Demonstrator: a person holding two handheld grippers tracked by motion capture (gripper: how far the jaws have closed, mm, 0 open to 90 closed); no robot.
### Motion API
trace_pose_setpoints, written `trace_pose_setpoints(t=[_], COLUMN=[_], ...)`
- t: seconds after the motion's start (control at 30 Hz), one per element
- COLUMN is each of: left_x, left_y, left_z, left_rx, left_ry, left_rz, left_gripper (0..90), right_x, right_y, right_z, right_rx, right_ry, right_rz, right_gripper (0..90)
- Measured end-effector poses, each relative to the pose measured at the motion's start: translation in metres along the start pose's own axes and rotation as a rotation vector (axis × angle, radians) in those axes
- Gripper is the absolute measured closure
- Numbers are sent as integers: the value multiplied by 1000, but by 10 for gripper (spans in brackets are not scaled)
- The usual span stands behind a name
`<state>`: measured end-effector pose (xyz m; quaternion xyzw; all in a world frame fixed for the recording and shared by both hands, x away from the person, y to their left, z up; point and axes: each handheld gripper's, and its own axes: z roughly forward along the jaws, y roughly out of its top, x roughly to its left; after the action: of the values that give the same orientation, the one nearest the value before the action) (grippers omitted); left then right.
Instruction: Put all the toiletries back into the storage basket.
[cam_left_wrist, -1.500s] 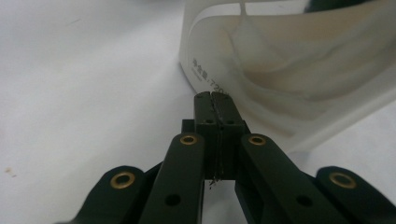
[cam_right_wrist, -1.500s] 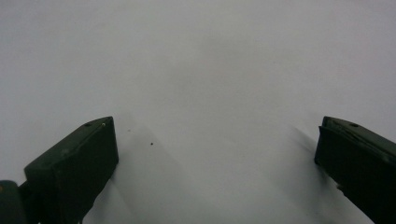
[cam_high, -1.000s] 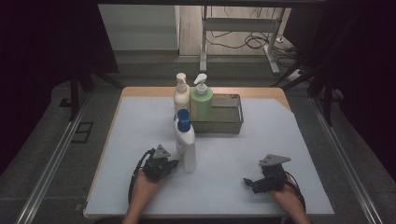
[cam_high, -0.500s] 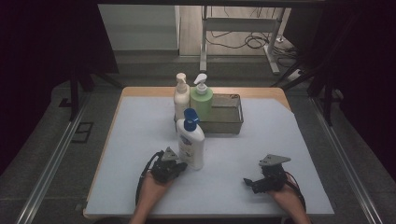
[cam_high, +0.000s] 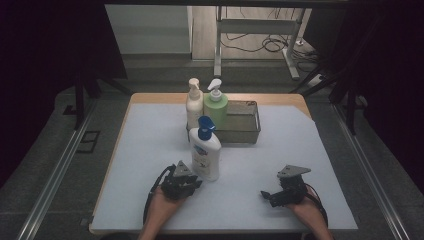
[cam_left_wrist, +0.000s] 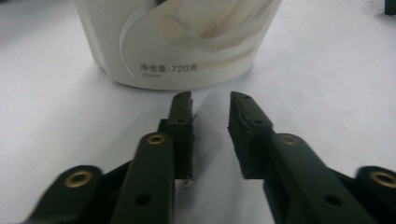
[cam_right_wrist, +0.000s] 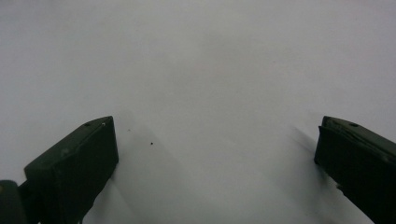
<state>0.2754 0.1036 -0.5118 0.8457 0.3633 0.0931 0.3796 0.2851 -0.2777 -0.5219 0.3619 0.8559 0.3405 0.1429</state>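
Jaws of the left hand-held gripper (cam_left_wrist: 210, 100) stand a narrow gap apart with nothing between them; they have just been opening, and their tips stop just short of the base of the white plastic lotion bottle with a blue pump top (cam_left_wrist: 180, 42). In the high view this left hand-held gripper (cam_high: 192, 184) sits low and left of centre, held in a hand that enters from the bottom edge, with the bottle (cam_high: 206, 159) just to its upper right. The bottle stands upright on its base, long axis vertical, its blue pump head at the top with the spout turned toward the right of the frame. Its printed face shows in the left gripper view, pale swirls above a line of small dark text.

The right hand-held gripper (cam_high: 266, 195) lies at the lower right, well apart from the bottle, its jaws wide open and empty above bare surface (cam_right_wrist: 215, 140).

Beyond the bottle, near the far edge, a grey wire-mesh basket (cam_high: 245, 131) rests on the tabletop (cam_high: 150, 150), with a cream pump bottle (cam_high: 194, 104) and a green pump bottle (cam_high: 216, 106) upright at its left end. The tabletop is covered by a pale blue-white sheet, wooden edge showing at the back. Around it the room is dark, with a grey floor, metal rails at either side, and a white table frame with cables in the upper middle.
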Motion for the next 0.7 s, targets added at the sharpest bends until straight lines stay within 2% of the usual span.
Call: trace_pose_setpoints(t=[0.2, 0.4, 0.7], left_x=[-4, -1, 2], left_y=[-5, -16, -31], left_z=[-11, -19, -32], left_rx=[-6, 4, 5], left_ry=[38, 71, 128], left_rz=[0, -33, -64], left_gripper=[504, 360, 209], right_x=[0, 5, 16], right_y=[1, 6, 19], right_z=[-1, -5, -10], right_rx=[3, -26, -58], right_ry=[5, 35, 66], right_rz=[1, -8, -38], right_gripper=[0, 0, 0])
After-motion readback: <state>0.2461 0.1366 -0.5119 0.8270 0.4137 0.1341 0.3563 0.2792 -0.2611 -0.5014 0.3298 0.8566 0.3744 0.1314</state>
